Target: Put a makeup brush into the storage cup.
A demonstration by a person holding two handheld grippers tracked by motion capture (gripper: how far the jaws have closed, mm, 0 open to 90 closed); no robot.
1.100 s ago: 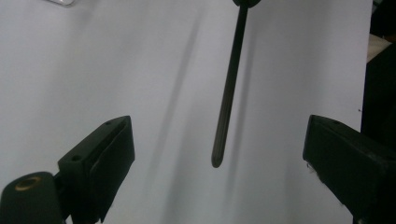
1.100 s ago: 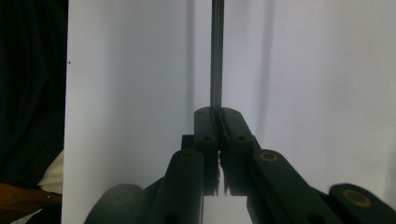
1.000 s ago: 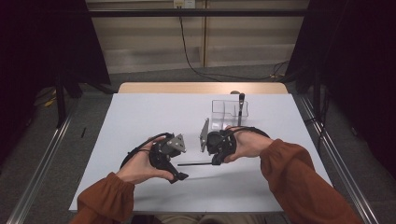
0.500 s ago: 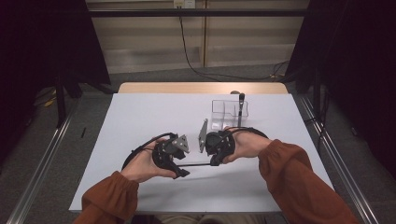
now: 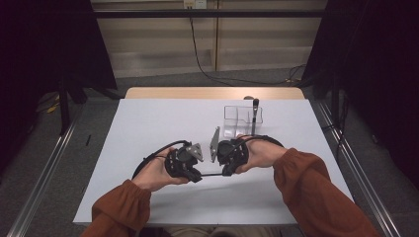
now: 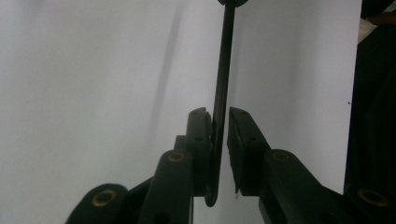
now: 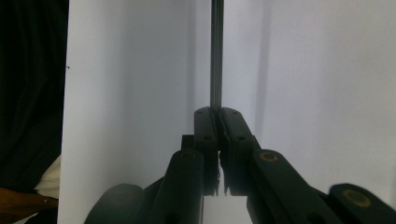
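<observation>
Nearest to us, in front of the clear organiser box (image 5: 243, 120), we hold a thin black rod (image 5: 211, 175) level between the two tools, just above the white desk (image 5: 148, 123). The right tool (image 5: 228, 170) is closed tightly on one end of the rod; in the right gripper view its jaws meet around it (image 7: 216, 56). The left tool (image 5: 193, 175) has its jaws slightly apart around the other end (image 6: 223, 70): the rod lies against one jaw, and a small gap shows at the other (so we judge this hold as loose or not finished).

It seems to us that the step is passing the rod between the tools. To do it well, we should close one tool fully before the other lets go, and keep the rod level.

Farther away, the organiser box stands on the desk, with a dark upright utensil (image 5: 255, 112) in it.
</observation>
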